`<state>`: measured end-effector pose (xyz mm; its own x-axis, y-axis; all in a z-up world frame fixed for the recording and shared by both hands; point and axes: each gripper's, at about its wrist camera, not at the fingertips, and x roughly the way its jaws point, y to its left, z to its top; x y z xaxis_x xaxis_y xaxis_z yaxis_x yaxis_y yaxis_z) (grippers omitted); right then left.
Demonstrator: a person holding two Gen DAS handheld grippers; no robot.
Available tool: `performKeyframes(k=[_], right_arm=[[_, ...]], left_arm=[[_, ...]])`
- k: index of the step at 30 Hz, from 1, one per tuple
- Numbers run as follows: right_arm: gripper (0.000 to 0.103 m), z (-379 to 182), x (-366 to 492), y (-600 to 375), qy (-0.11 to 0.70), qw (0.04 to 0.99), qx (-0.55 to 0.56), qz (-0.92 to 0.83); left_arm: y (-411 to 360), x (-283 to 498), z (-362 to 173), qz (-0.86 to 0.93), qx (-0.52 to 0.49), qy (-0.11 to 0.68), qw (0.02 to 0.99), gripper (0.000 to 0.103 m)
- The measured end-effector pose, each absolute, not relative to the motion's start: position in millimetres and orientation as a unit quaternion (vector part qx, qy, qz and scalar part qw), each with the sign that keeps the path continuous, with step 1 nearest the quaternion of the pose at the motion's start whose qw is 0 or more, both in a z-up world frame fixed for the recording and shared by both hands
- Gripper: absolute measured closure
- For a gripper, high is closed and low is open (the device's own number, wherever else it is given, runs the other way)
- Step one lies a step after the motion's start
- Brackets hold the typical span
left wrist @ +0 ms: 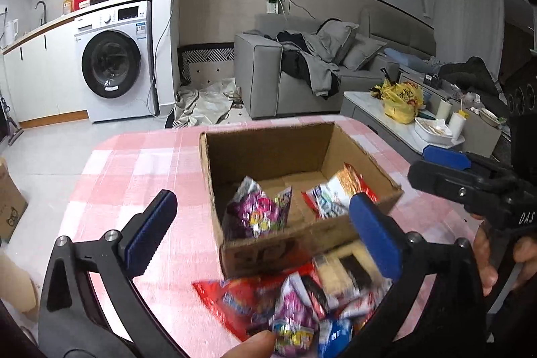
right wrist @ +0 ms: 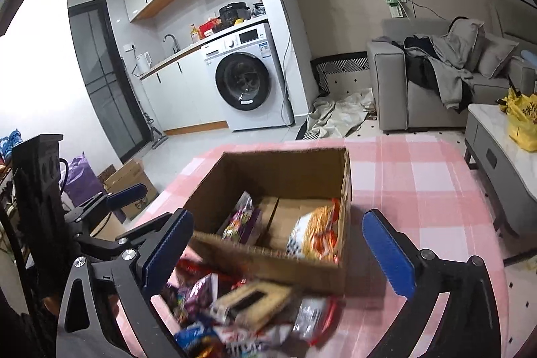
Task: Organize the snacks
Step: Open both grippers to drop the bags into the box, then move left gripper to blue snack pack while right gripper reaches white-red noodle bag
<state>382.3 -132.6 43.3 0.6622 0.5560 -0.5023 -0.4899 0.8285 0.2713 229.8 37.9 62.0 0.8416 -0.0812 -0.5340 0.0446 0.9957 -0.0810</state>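
An open cardboard box [left wrist: 268, 153] [right wrist: 278, 170] stands on the pink checked table. Inside it a purple snack pack [left wrist: 258, 210] [right wrist: 240, 220] lies on the left and a red, orange and white pack [left wrist: 335, 193] [right wrist: 315, 234] on the right. A blurred pile of loose snack packs [left wrist: 302, 297] [right wrist: 248, 304] lies on the table in front of the box. My left gripper [left wrist: 262, 197] [right wrist: 134, 207] is open over the box's near left side, nothing between its fingers. My right gripper [right wrist: 278, 217] [left wrist: 433, 165] is open over the box's near wall and holds nothing.
The pink checked table [left wrist: 134, 163] ends just behind the box. Beyond it are a washing machine [left wrist: 114, 59], a grey sofa [left wrist: 268, 72] and a low table with a yellow bag [left wrist: 401, 99]. A cardboard carton [right wrist: 131, 183] stands on the floor at the left.
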Motion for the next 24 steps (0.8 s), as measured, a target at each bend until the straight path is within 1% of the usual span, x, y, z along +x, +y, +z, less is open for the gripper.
performKeyframes(k=[7, 15, 24], right_arm=[[0.000, 39.0, 343.8, -138.1, 0.296, 0.911, 0.027, 0.286], [0.000, 30.3, 312.4, -134.5, 0.295, 0.914, -0.001, 0.279], [0.000, -5.9, 298.5, -136.3, 0.328, 0.908, -0.009, 0.260]], left_arm=[[42.2, 179.5, 63.6, -0.028, -0.038, 0.281, 0.959, 0.000], [43.5, 135.4, 47.8, -0.022, -0.036, 0.291, 0.956, 0.000], [44.6, 120.8, 24.4, -0.027, -0.046, 0.308, 0.950, 0.000]])
